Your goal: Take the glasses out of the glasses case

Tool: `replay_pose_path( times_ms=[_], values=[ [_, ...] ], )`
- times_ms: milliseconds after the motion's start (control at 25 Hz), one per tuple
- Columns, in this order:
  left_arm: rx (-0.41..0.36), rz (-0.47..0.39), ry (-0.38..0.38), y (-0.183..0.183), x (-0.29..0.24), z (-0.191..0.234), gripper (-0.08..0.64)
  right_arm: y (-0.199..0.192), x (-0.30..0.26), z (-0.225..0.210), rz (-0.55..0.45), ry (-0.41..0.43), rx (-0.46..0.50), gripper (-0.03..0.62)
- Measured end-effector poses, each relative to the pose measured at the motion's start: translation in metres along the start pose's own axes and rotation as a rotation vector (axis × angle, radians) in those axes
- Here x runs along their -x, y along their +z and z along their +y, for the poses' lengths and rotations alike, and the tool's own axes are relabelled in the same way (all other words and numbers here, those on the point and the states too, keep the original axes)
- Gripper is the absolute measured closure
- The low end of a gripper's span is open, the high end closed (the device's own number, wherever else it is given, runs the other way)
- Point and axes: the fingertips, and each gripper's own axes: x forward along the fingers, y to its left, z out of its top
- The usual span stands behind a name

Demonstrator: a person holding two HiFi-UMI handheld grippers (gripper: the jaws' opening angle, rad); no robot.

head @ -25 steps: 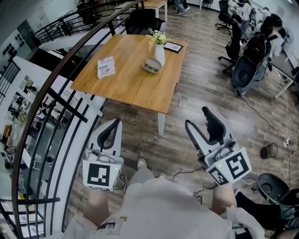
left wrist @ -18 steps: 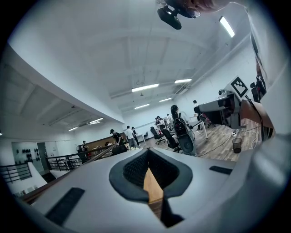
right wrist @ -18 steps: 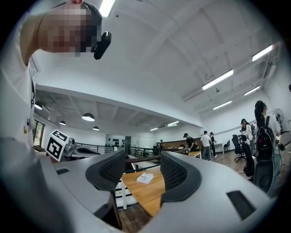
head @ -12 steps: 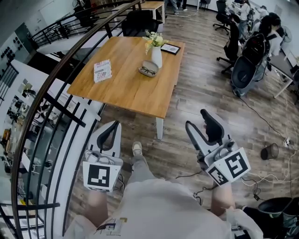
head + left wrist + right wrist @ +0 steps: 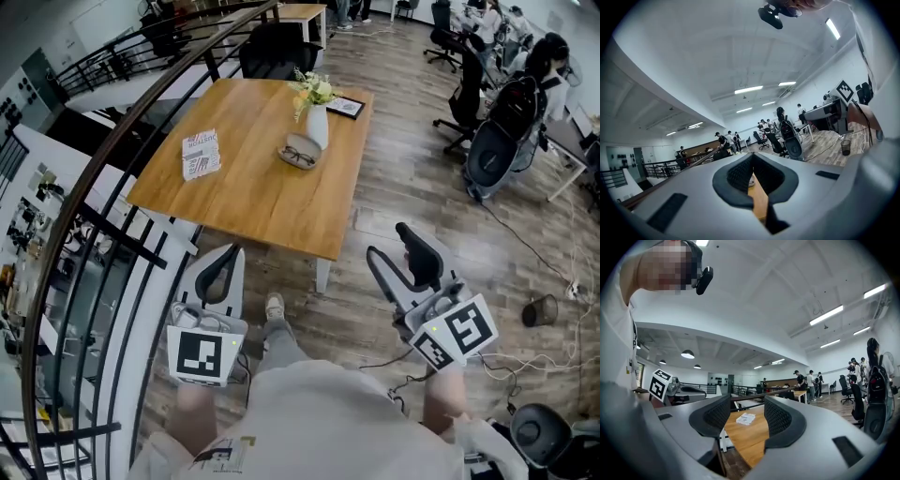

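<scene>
Mostly the risk is the vase (image 5: 317, 125): it stands just beside the glasses case (image 5: 284, 150), maybe touching it, so a claw coming in from this side w/ any sideways swing could tip it, flowers (image 5: 314, 89) & all; the glasses (image 5: 301, 157) lie in the open case, thin dark frames, and a loose pinch on the rim could let them slip, or drag the light case across the worktop (image 5: 253, 202) if nothing steadies it; my guess only. Left claw (image 5: 228, 260) is pressed together at the tips, nothing in it; right claw (image 5: 387, 242) is spread wide, empty too. Both are held level over the floor (image 5: 394, 187), short of the worktop's near edge, so case & glasses are well apart from either claw, ahead and approx btwn the two lines of reach; a leaflet (image 5: 201, 155) lies off to the left of the case.
</scene>
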Motion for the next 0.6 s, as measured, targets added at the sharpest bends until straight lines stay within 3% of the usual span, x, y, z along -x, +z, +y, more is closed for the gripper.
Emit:
replay_pose_path(
  times_ms=[600],
  values=[
    [0.027,0.017,-0.113,-0.053,-0.157,0.194,0.543,-0.026,-0.242,-0.042,0.146,-0.078,-0.001,0.345]
  ],
)
